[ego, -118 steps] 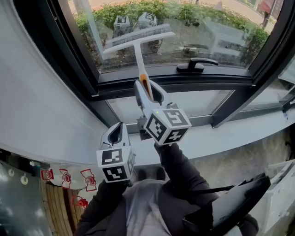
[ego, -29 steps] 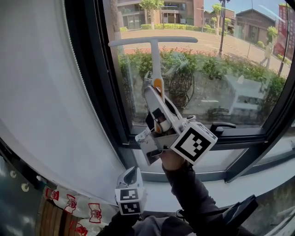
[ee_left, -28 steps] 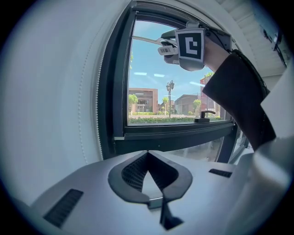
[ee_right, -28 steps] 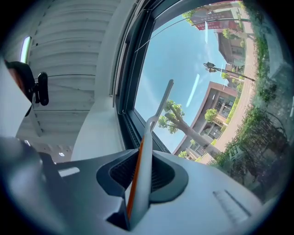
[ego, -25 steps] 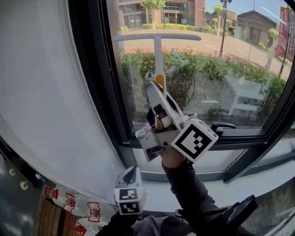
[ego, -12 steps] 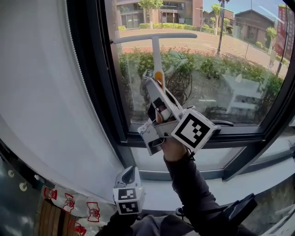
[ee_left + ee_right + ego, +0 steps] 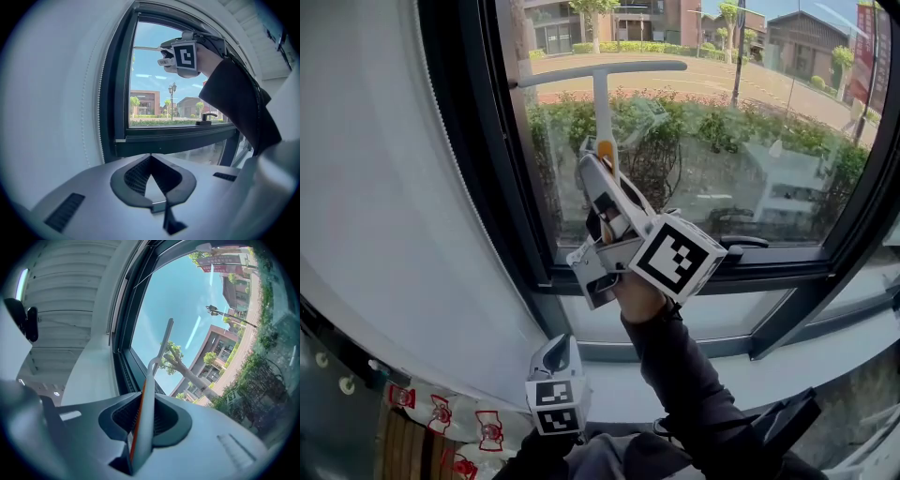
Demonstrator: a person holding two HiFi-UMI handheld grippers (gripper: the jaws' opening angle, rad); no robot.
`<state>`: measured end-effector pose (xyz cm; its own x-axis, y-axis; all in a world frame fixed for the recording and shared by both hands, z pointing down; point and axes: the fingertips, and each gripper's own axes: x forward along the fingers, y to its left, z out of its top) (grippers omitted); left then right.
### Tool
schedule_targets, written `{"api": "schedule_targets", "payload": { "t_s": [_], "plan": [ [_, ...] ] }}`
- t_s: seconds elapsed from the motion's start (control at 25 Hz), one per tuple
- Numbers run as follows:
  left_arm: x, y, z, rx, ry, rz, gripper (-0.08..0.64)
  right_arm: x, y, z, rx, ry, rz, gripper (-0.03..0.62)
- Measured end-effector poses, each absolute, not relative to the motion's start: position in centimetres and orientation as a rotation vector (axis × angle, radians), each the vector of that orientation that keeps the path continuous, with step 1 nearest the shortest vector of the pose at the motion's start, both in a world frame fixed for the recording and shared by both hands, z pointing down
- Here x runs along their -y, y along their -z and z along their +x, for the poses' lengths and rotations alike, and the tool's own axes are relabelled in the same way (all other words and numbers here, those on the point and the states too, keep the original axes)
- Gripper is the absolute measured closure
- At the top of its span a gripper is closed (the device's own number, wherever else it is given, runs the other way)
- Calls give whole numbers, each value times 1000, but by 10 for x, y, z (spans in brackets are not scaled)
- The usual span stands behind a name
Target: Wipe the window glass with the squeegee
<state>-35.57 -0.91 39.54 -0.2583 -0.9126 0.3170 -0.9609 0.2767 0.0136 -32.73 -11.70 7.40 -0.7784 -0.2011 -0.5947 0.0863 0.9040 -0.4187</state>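
Note:
The squeegee has a white T-shaped blade (image 7: 600,73) lying flat against the window glass (image 7: 741,131), high on the pane near its left frame. Its white and orange handle (image 7: 602,122) runs down into my right gripper (image 7: 598,167), which is shut on it. In the right gripper view the handle (image 7: 144,413) stands between the jaws and the blade (image 7: 165,341) is seen edge-on against the sky. My left gripper (image 7: 555,354) hangs low by the sill, shut with nothing in it; its fingertips meet in the left gripper view (image 7: 151,156).
A dark window frame (image 7: 483,150) borders the pane on the left, next to a white roller blind (image 7: 384,206). A black window handle (image 7: 742,244) sits on the lower frame rail. A pale sill (image 7: 741,361) runs below. My sleeve (image 7: 684,384) reaches up.
Since the oldest frame my right gripper has carried the squeegee from the bottom of the pane up to its upper part. Over the last second it drifts slightly left. The left gripper stays low.

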Motion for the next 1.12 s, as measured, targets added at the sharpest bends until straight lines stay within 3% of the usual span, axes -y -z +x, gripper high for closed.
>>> {"api": "schedule_targets", "payload": {
  "t_s": [1.12],
  "plan": [
    [22,-402,-360,2233,-288,1724,561,136,-119,-340,-2429,636,-138,535]
  ]
}}
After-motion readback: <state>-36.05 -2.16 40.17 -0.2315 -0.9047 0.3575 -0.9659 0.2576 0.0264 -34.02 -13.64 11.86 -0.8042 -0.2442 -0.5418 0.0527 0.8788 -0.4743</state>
